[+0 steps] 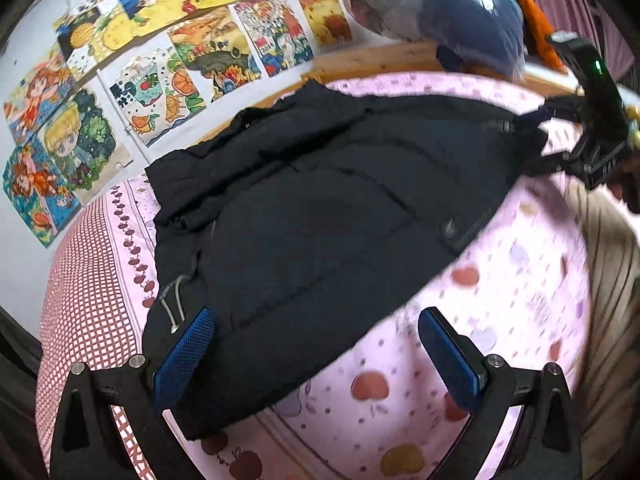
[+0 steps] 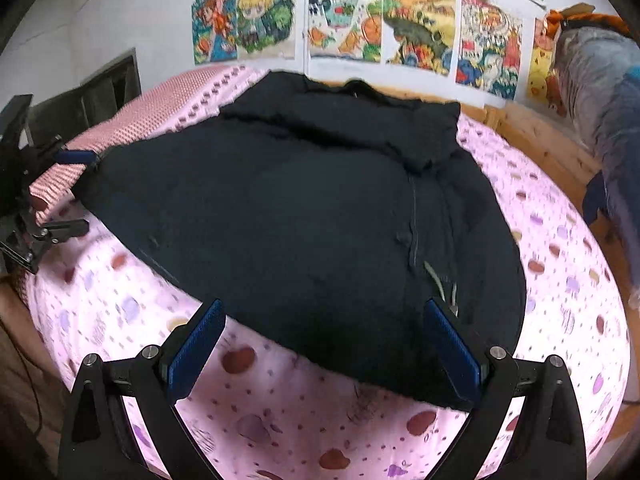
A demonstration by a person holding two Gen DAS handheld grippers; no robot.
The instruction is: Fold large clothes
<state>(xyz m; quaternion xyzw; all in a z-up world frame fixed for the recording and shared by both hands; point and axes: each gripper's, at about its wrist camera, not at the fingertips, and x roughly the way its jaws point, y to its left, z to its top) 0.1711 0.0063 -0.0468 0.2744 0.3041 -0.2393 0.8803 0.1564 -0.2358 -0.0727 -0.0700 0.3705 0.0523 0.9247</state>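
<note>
Pink bedsheet (image 1: pixel 520 280) blurred beside the jacket (image 1: pixel 320 200).

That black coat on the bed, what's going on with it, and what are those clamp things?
A person is holding a two-finger gripper in each hand to fold a black puffer jacket spread out on a pink fruit-print bedsheet. Right now neither gripper is holding anything: the left gripper and the right gripper both hang open over the near edge of the jacket. The jacket lies mostly flat, with a drawstring showing at its hem. Colourful drawings cover the wall behind the bed.
</note>
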